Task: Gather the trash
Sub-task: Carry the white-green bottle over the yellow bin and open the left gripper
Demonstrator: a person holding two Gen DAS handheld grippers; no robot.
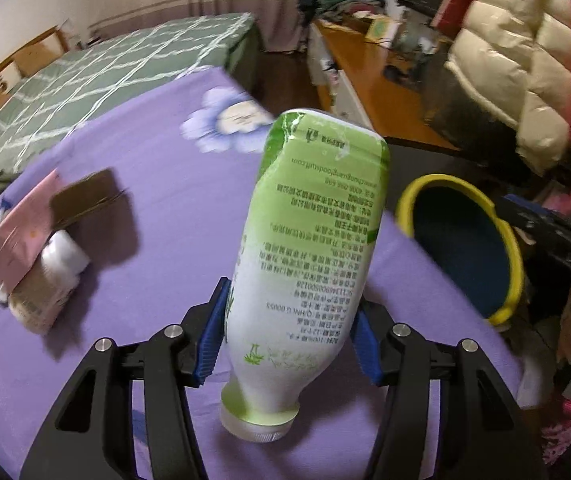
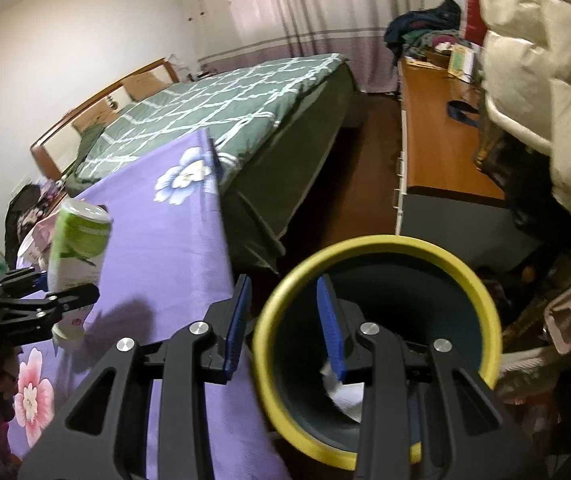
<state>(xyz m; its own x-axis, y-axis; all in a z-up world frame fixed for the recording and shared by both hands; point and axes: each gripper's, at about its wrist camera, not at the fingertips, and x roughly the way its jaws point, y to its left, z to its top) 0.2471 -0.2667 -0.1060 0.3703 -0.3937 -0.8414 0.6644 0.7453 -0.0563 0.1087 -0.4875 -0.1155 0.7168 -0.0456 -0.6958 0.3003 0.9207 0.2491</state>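
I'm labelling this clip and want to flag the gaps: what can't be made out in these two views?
- Left wrist: the bin interior is dark, contents unseen.
- Right wrist: the white scrap in the bin is partly hidden behind the right gripper.
- Left wrist: the bottle is held upside down; its small print is unreadable.
- Left wrist: the packets are blurred and cut off by the left edge.

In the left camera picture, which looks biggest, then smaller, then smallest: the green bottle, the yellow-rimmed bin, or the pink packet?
1. Green bottle, though it sits closest to the camera.
2. Yellow-rimmed bin, partly cut off.
3. Pink packet.
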